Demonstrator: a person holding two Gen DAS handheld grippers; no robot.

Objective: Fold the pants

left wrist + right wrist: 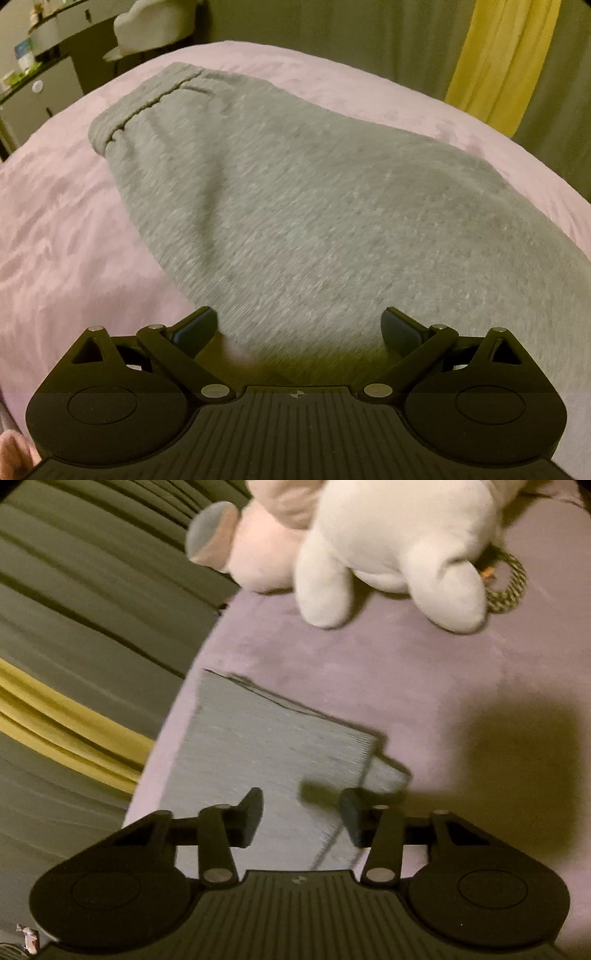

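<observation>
your left gripper [299,328] gapes empty over grey pants [295,206] on the pink bedspread [55,221]; right gripper [301,818] half-spread, unclamped, above the hems. soft, floppy cloth: pinch both layers.

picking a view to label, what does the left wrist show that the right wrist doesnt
Left wrist only: the waistband, a desk and a chair. Right wrist only: the leg cuffs, a white plush and a rope ring. Both: the grey pants, pink bedcover, yellow curtain.
</observation>
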